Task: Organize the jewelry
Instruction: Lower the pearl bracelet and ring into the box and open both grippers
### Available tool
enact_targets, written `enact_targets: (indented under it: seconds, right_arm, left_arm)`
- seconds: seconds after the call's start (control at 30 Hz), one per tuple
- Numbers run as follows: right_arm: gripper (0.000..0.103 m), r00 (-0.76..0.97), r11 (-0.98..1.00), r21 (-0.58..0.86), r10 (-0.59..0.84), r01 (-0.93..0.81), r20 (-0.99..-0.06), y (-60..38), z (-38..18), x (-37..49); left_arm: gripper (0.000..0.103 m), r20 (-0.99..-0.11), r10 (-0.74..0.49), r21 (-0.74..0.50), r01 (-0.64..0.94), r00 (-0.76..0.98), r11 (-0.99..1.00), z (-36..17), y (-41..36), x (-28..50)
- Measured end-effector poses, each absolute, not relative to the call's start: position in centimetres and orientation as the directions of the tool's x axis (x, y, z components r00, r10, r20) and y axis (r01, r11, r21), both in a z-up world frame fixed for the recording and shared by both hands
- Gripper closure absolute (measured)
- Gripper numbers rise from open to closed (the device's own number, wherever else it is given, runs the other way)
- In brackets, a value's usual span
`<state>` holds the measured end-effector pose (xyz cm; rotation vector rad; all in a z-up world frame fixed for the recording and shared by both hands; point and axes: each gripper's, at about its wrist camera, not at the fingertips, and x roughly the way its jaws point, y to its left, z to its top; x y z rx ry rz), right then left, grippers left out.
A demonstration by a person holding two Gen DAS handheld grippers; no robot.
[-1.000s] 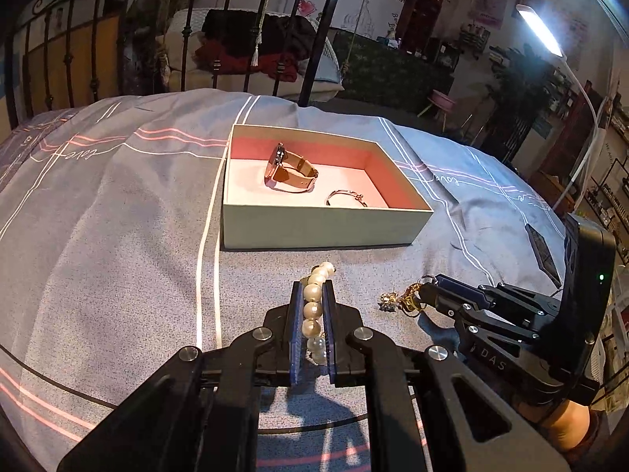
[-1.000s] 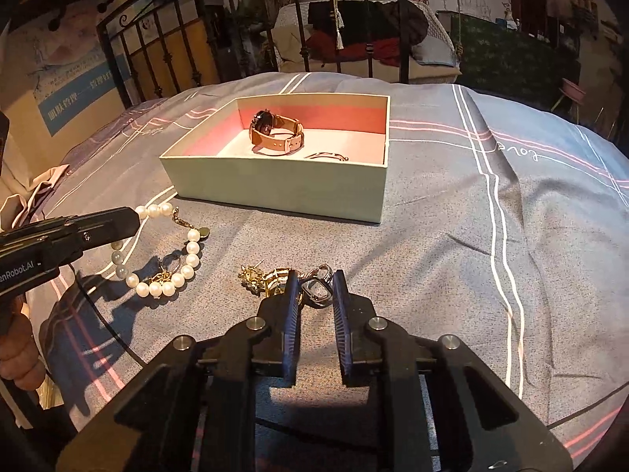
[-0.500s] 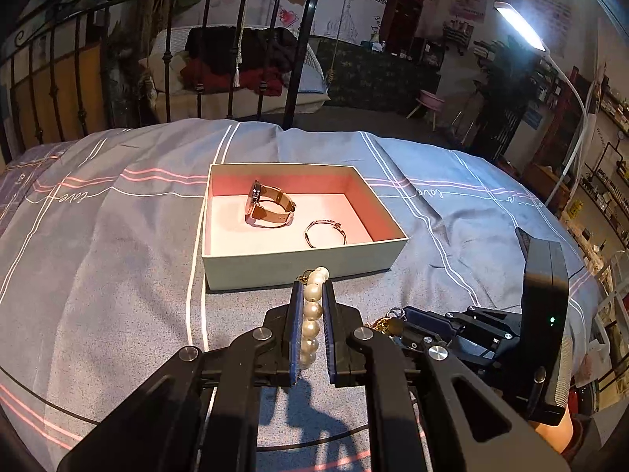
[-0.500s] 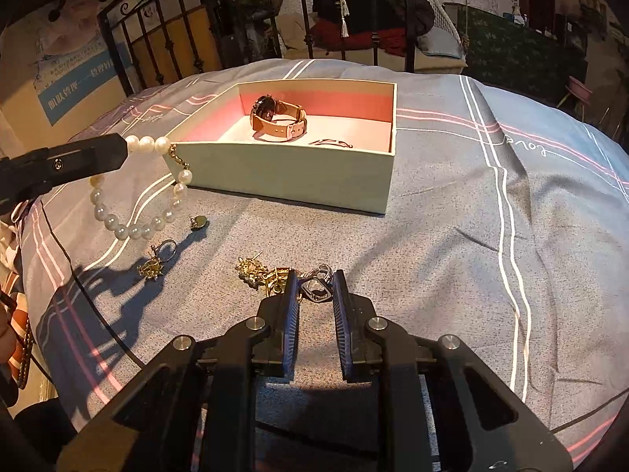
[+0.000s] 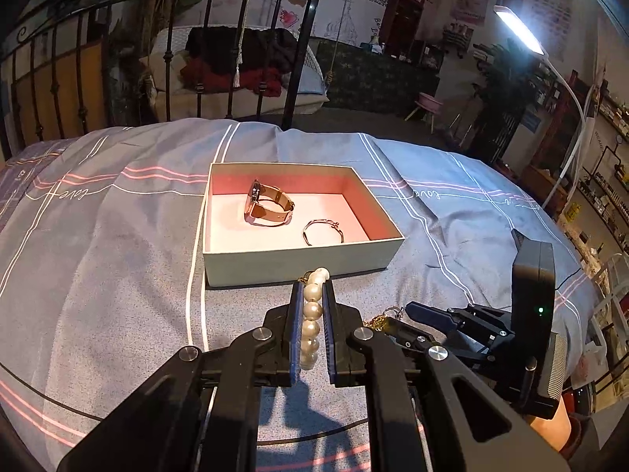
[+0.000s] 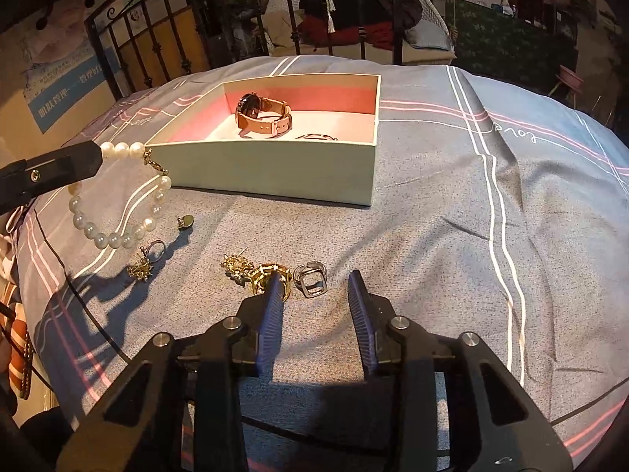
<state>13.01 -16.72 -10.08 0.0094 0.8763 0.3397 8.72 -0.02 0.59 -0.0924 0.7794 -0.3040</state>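
Note:
My left gripper (image 5: pixel 312 289) is shut on a pearl bracelet (image 5: pixel 310 314); in the right wrist view the bracelet (image 6: pixel 118 232) hangs from it above the bed, just left of the box's near corner. The pale green box (image 5: pixel 298 261) with a pink inside holds a tan-strapped watch (image 5: pixel 267 206) and a thin bangle (image 5: pixel 323 231). My right gripper (image 6: pixel 316 281) is open above the bedspread. A square silver ring (image 6: pixel 311 280) lies between its fingertips, and gold pieces (image 6: pixel 255 271) lie at its left finger.
A gold ring with a flower (image 6: pixel 147 261) and a small stud earring (image 6: pixel 184 222) lie on the grey striped bedspread (image 6: pixel 452 236) left of my right gripper. A black iron bed rail (image 5: pixel 169 51) stands behind the box. A lamp (image 5: pixel 519 31) shines at right.
My left gripper has lifted the pearl bracelet off the bed and carried it toward the box. My right gripper has opened and let go of the silver ring.

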Motion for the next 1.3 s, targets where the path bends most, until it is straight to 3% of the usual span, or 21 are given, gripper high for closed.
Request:
enact_targets:
  seconds: [0.1,0.13,0.53,0.9,1.07,1.3]
  right_arm:
    - [0.078,0.586,0.941,0.178,0.320,-0.288,-0.744,-17.0,-10.0,13.2]
    - [0.085,0.585,0.940,0.177,0.322,-0.292,-0.744,-16.9,-10.0,13.2]
    - [0.085,0.662,0.922,0.188,0.375,-0.338,-0.649,-16.9,-6.6,11.4]
    - [0.085,0.732,0.922,0.143,0.374,-0.360,-0.569,-16.1,-0.9,14.8]
    - [0.085,0.736,0.923,0.143,0.374,-0.359,-0.564,-15.8,0.5,17.5]
    - [0.085,0.721,0.925,0.145,0.365,-0.350,-0.589,-15.0,-0.3,20.5]
  left_arm:
    - [0.094,-0.676,-0.304,-0.190,0.240,0.671,0.952,0.7,-0.1,8.5]
    - [0.094,-0.676,-0.306,-0.191,0.242,0.671,0.951,0.7,-0.1,8.5]
    - [0.094,-0.672,-0.306,-0.191,0.242,0.674,0.951,1.0,0.0,8.8]
    - [0.094,-0.618,-0.321,-0.189,0.261,0.717,0.947,5.2,-0.3,12.9]
    - [0.094,-0.640,-0.376,-0.249,0.282,0.670,0.926,5.5,-0.1,16.1]
    - [0.094,-0.678,-0.362,-0.275,0.236,0.640,0.932,4.5,0.1,19.9]
